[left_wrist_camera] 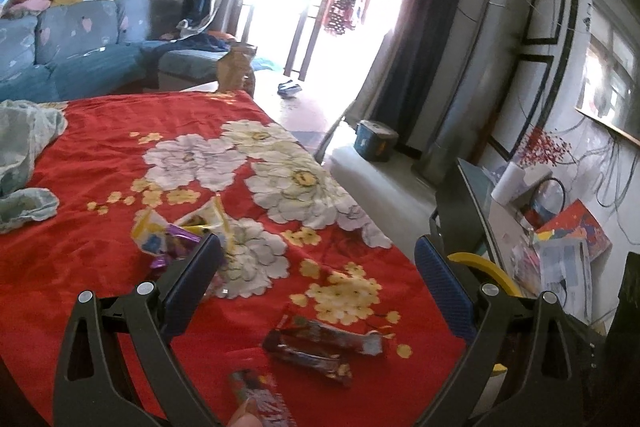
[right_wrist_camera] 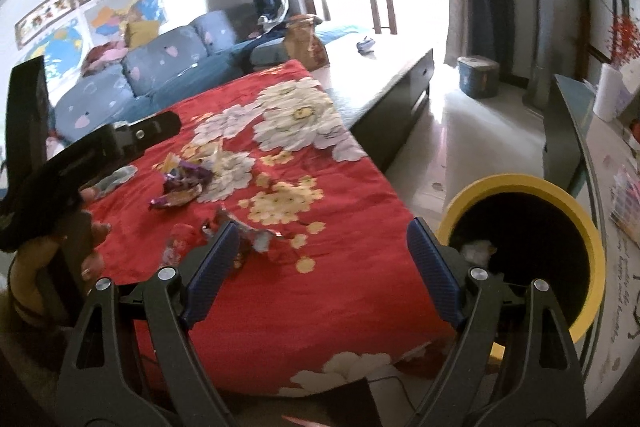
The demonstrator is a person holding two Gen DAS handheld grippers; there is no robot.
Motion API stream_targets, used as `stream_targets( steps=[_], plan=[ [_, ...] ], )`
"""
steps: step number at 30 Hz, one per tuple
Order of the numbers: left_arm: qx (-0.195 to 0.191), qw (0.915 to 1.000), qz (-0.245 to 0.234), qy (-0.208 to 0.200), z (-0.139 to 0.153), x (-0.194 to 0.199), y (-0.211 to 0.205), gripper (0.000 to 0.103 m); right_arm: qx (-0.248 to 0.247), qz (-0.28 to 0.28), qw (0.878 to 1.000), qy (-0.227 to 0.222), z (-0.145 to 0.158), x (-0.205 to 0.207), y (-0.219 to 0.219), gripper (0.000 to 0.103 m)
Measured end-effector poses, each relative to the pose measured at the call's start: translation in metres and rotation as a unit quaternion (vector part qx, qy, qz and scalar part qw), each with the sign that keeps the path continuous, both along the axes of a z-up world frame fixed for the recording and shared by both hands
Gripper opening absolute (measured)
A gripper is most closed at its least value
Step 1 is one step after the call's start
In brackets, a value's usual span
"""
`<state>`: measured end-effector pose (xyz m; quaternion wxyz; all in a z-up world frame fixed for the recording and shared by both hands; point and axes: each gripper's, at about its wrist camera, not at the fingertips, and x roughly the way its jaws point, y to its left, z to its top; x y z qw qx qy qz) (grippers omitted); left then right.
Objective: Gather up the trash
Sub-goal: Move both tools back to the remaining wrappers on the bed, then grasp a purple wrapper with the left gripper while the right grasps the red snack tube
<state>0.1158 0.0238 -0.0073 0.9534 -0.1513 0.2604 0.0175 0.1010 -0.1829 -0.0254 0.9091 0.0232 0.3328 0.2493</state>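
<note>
Snack wrappers lie on a red flowered cloth (left_wrist_camera: 100, 167). In the left wrist view a dark brown wrapper (left_wrist_camera: 320, 345) lies between the fingers of my open, empty left gripper (left_wrist_camera: 316, 267). A red wrapper (left_wrist_camera: 260, 399) lies nearer, and yellow and purple wrappers (left_wrist_camera: 176, 227) lie by the left fingertip. In the right wrist view my right gripper (right_wrist_camera: 320, 247) is open and empty above the cloth's (right_wrist_camera: 320, 307) near edge. A crumpled wrapper (right_wrist_camera: 256, 237) lies just past its left finger, and purple wrappers (right_wrist_camera: 184, 183) lie farther off. A yellow-rimmed bin (right_wrist_camera: 520, 187) stands right of the table, with trash inside.
A pale green cloth (left_wrist_camera: 24, 155) lies at the table's left. The hand-held left gripper (right_wrist_camera: 80, 163) shows at the left of the right wrist view. A blue sofa (left_wrist_camera: 72, 47) stands behind. A cluttered side table (left_wrist_camera: 560, 247) stands at right, and a small blue container (left_wrist_camera: 376, 141) sits on the floor.
</note>
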Motion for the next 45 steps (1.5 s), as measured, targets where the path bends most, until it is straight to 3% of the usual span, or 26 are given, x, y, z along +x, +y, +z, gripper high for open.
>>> stream_targets(
  steps=[9,23,33,40,45],
  plan=[
    [-0.011,0.9992,0.038,-0.001,-0.001,-0.006,0.032,0.095,-0.007,0.036,0.999,0.0,-0.001,-0.004,0.024,0.077],
    [-0.023,0.9954,0.093,0.011,-0.012,-0.014,0.081,0.095,-0.017,0.09,0.995,0.034,-0.015,-0.004,0.058,0.066],
    [-0.039,0.9905,0.111,0.071,-0.048,-0.008,0.119,0.093,0.002,0.147,0.985,0.086,-0.03,-0.015,0.096,0.062],
    [-0.089,0.985,0.084,0.122,-0.079,-0.001,0.132,0.078,0.002,0.169,0.978,0.125,-0.048,-0.013,0.12,0.056],
    [-0.107,0.9825,0.069,0.135,-0.091,0.002,0.13,0.071,0.003,0.182,0.973,0.145,-0.058,-0.013,0.134,0.054]
  ],
)
